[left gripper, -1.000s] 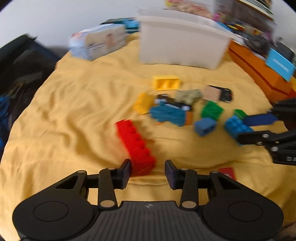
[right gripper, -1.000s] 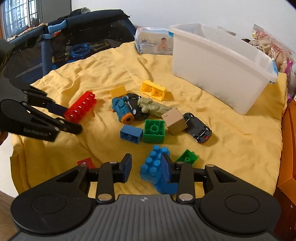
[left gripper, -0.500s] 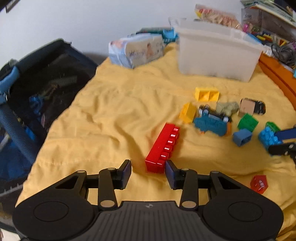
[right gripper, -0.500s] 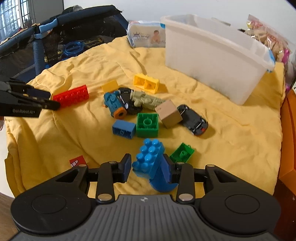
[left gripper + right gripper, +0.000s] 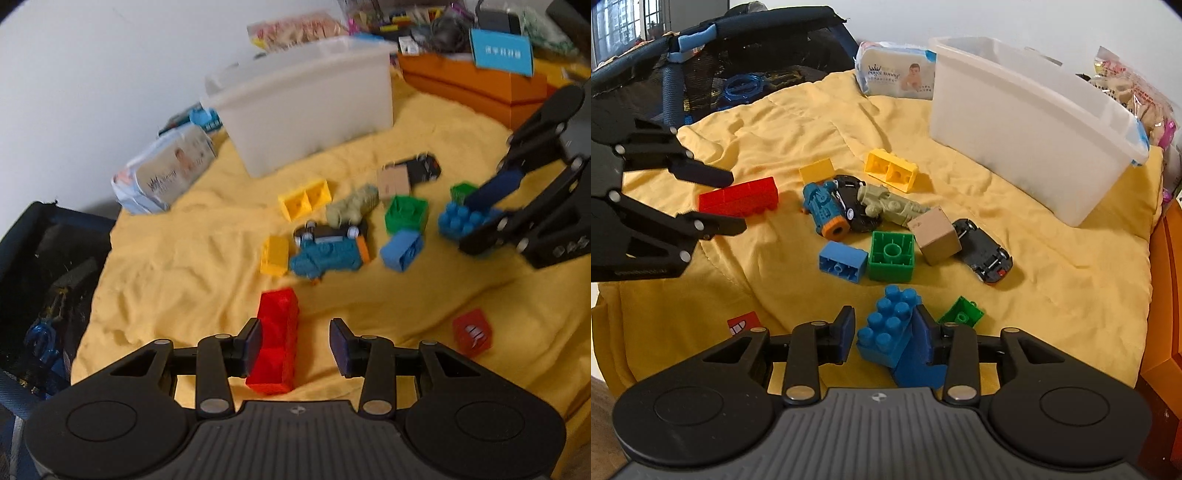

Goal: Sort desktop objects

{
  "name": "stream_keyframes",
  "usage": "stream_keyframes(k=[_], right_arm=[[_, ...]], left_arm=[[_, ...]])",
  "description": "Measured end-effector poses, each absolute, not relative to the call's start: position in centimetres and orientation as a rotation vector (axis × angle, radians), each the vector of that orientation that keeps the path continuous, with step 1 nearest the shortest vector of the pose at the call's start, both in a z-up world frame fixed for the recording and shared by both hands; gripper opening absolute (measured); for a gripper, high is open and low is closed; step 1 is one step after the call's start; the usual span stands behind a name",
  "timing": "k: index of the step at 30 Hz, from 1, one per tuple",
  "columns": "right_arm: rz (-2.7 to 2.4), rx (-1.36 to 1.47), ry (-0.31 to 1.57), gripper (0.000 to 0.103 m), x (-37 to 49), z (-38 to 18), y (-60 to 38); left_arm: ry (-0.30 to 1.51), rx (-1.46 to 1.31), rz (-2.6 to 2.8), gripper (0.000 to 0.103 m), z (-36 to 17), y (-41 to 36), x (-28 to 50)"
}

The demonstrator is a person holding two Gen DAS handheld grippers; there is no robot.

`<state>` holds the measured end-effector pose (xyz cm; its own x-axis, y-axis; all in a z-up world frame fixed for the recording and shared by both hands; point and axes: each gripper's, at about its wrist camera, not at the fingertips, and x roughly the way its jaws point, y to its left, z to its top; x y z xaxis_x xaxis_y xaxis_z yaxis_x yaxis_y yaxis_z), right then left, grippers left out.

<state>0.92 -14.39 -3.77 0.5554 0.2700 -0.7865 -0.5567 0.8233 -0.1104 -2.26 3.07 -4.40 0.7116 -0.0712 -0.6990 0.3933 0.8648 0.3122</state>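
Toys lie on a yellow cloth. My left gripper is open around a long red brick that rests on the cloth against its left finger; the red brick also shows in the right wrist view. My right gripper is open around a blue studded brick that leans on its right finger; that brick also shows in the left wrist view. A white plastic bin stands at the back.
Between the grippers lie a teal toy train, an olive toy, two yellow bricks, green bricks, a light blue brick, a tan cube, a black car and a small red piece. A wipes pack lies at the back. An orange box is at the right.
My left gripper has swung and moved forward, so the red brick now lies deep between its fingers. The blue brick has tilted against my right gripper's right finger.
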Motion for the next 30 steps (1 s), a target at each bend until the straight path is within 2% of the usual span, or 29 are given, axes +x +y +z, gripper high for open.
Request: stream_keyframes(k=[5,7,10,15,21,23,27,28,30], right_arm=[[0.484,-0.36,0.877,0.037,1.1,-4.1,-14.6],[0.482,-0.358,0.881,0.037,1.2,-4.1,-14.7],[0.479,-0.354,0.883,0.036,1.1,-4.1,-14.7],[0.492,-0.315,0.888,0.032,1.2,-3.8,-14.9],[0.552,-0.203,0.921,0.032,1.2,-3.8,-14.9],[0.549,-0.207,0.939,0.032,1.3,-4.3,-14.8],[0.537,-0.208,0.946,0.033,1.3,-4.5,-15.0],[0.534,-0.213,0.941,0.034,1.3,-4.5,-15.0],[0.535,-0.218,0.936,0.034,1.2,-4.4,-14.9]], left_arm=[[0.773,0.434,-0.237,0.044,-5.3,4.5,-1.3],[0.814,0.36,-0.236,0.03,-5.5,5.6,-0.6],[0.863,0.203,-0.243,0.025,-5.4,7.5,0.4],[0.944,-0.093,-0.373,0.025,-4.5,8.4,0.9],[0.974,-0.192,-0.486,0.025,-4.7,5.6,-0.3],[0.993,-0.184,-0.475,0.026,-5.6,5.2,-0.2],[0.975,-0.156,-0.438,0.035,-5.8,5.4,-0.1],[0.959,-0.12,-0.418,0.043,-5.5,5.2,-0.2],[0.937,-0.069,-0.387,0.051,-5.0,5.2,-0.4]])
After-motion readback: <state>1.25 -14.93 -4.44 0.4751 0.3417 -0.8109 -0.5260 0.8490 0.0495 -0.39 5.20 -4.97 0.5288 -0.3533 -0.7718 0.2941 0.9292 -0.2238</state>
